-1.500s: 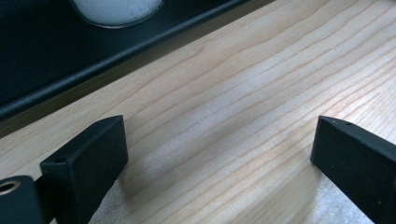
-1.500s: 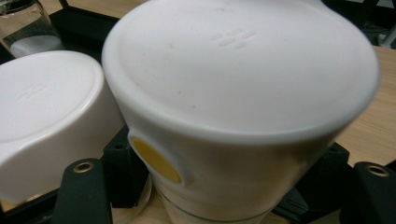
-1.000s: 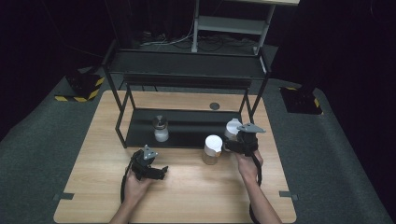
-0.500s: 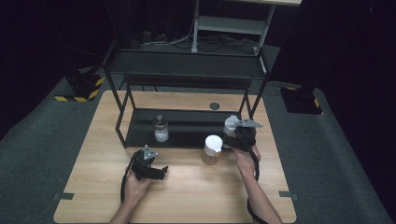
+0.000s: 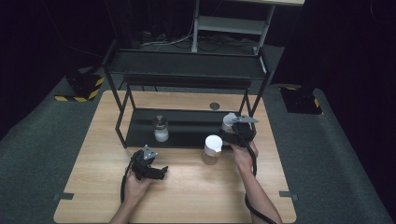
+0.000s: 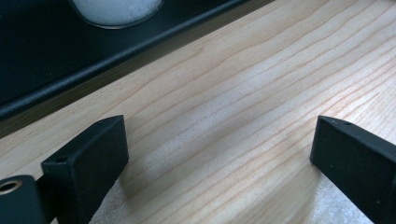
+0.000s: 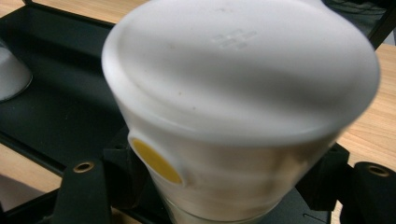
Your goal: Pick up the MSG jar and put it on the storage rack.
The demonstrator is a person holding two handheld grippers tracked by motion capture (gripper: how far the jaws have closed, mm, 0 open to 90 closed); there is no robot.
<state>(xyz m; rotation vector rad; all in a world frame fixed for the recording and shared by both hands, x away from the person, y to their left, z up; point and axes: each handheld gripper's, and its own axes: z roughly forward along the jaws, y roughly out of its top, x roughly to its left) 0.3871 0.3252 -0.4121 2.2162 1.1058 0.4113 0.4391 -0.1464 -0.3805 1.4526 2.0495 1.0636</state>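
At the right end of the black rack point(image 5: 187, 128), the right gripper point(image 5: 232, 129) pinches a white-lidded jar point(image 7: 238, 112). It is not set down yet. The left gripper point(image 5: 156, 172) is spread wide, holding nothing.

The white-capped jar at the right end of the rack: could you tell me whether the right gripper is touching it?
Touching. The right gripper view shows the right gripper with its black jaws pressed against both sides of the white-capped jar, gripping it.

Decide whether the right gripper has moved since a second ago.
Yes. The right gripper, shut on a white-capped jar, has shifted slightly left and away from the person, toward the rack's lower shelf.
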